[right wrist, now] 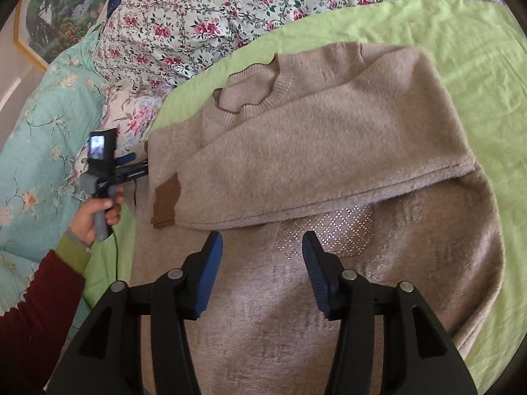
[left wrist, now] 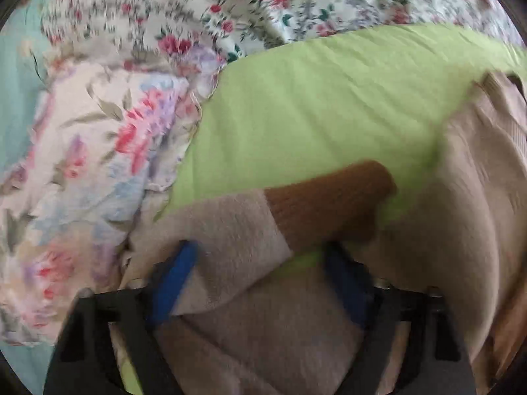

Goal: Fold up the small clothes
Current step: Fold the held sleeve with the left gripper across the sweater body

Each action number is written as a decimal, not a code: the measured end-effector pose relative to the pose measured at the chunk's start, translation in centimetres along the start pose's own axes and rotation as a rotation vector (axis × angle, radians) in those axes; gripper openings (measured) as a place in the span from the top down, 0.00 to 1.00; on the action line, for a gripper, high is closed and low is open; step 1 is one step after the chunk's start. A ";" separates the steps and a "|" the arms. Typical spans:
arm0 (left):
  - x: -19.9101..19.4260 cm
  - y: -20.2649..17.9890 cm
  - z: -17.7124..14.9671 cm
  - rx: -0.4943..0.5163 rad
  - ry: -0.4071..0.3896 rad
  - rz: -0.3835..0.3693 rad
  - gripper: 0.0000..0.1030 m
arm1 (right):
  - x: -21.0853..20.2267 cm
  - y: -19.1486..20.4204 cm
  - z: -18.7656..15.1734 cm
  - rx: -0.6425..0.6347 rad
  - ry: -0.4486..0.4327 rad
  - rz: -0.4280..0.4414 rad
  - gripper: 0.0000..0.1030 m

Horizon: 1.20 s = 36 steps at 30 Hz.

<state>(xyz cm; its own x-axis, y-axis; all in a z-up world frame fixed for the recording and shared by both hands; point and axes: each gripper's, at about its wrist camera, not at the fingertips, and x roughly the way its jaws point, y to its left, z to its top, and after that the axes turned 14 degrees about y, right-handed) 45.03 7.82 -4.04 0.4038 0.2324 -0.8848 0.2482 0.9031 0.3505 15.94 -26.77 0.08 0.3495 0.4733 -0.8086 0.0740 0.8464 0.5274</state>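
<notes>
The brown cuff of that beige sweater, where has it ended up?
In the right wrist view the brown cuff lies left of centre, at the end of the sleeve folded across the sweater, close to the left gripper.

Sweater (right wrist: 329, 138): fuzzy matt beige knit, ribbed collar; brown ribbed cuff (right wrist: 166, 202) at 9 o'clock; shiny stud pattern (right wrist: 329, 230) at centre. Green sheet (right wrist: 461, 49): thin matt woven cloth, lightly creased, at 1 o'clock. Floral quilt (right wrist: 214, 10): printed cotton, matt, at 12. Right gripper (right wrist: 262, 270): matt black plastic, ribbed blue rubbery pads (right wrist: 207, 279), dull metal pins.
</notes>
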 end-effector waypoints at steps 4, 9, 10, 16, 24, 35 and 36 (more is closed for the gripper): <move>-0.8 2.7 -0.1 -0.125 -0.028 -0.131 0.93 | 0.0 -0.2 0.1 0.009 -0.006 -0.001 0.50; -5.9 5.7 -3.5 -0.288 -0.142 -0.365 0.94 | -0.6 -0.2 -0.6 0.006 -0.029 0.018 0.50; -7.3 5.6 -4.2 -0.303 -0.170 -0.403 0.94 | -0.8 -0.2 -0.8 0.008 -0.033 0.023 0.50; -14.7 0.8 -6.2 -0.268 -0.301 -0.592 0.94 | -2.1 -0.4 -1.8 0.018 -0.064 0.040 0.50; -19.0 -13.2 -3.9 -0.076 -0.319 -0.761 0.94 | -4.4 -3.4 -3.3 0.105 -0.136 0.034 0.50; -11.2 -24.6 -2.8 0.041 -0.085 -0.738 0.84 | -5.4 -6.5 -3.4 0.152 -0.149 0.005 0.50; -11.4 -24.5 -3.2 0.046 -0.080 -0.739 0.80 | -5.2 -6.4 -3.2 0.147 -0.148 0.002 0.50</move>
<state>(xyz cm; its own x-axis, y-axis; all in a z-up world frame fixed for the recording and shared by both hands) 31.57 -15.80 -3.55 0.1794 -0.4583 -0.8705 0.5160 0.7972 -0.3134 10.66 -33.88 0.13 0.4824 0.4251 -0.7659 0.2044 0.7956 0.5703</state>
